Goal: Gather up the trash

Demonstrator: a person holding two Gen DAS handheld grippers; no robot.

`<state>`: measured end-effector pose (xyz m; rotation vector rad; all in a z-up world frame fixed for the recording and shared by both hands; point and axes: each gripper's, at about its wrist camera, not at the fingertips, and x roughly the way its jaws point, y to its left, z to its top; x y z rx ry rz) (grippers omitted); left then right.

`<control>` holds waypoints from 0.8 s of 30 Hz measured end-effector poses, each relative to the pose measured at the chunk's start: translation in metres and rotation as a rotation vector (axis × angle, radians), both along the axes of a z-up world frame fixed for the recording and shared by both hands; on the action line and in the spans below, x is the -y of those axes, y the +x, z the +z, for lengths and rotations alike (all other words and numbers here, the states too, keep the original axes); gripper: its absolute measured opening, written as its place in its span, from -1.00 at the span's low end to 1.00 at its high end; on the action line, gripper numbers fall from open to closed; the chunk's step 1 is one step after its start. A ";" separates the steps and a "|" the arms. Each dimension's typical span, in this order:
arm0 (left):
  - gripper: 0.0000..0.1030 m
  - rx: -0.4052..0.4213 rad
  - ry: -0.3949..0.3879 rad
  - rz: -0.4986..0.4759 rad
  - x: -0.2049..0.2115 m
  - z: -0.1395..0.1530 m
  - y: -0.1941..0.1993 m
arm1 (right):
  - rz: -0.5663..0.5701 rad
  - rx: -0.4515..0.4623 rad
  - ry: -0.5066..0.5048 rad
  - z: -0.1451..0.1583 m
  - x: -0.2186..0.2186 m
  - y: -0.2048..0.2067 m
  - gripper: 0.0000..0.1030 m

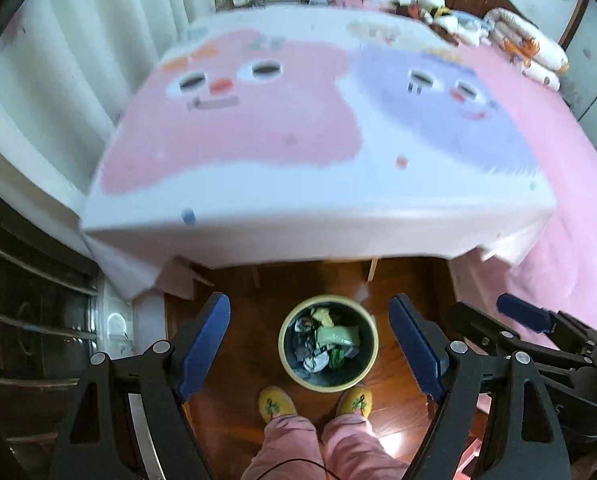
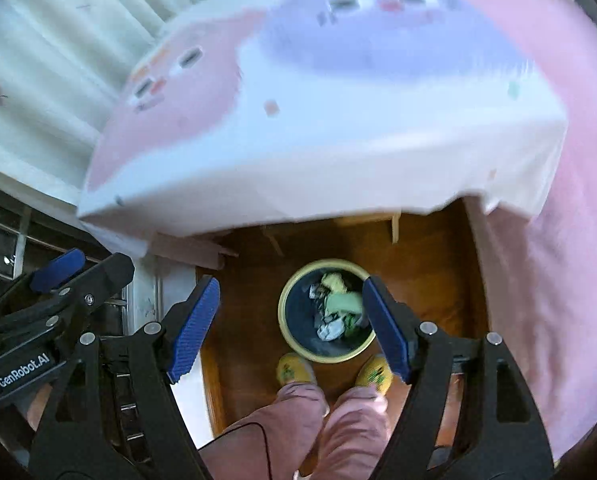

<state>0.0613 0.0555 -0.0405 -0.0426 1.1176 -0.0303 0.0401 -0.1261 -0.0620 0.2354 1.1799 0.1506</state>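
Note:
A round yellow-rimmed trash bin stands on the wooden floor in front of a person's feet. Crumpled trash, pale green, yellow and grey pieces, lies inside it. My left gripper is held high above the bin, open, with nothing between its blue pads. My right gripper is also high over the bin, open and empty. The right gripper's fingers show at the right edge of the left wrist view, and the left gripper's fingers show at the left of the right wrist view.
A table under a white cloth with pink and lilac cartoon faces overhangs the floor just beyond the bin. Pink bedding fills the right. Yellow slippers and pink trousers stand below the bin. A dark shelf sits left.

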 end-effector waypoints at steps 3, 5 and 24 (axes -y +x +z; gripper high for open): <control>0.62 0.036 0.002 0.011 -0.001 0.041 0.001 | 0.014 0.049 0.000 0.039 0.000 0.003 0.39; 0.61 0.053 0.000 0.020 -0.003 0.061 0.002 | 0.009 0.071 0.018 0.063 0.004 0.003 0.39; 0.62 0.197 0.030 0.091 -0.009 0.137 -0.020 | 0.037 0.274 -0.091 0.165 -0.015 -0.015 0.39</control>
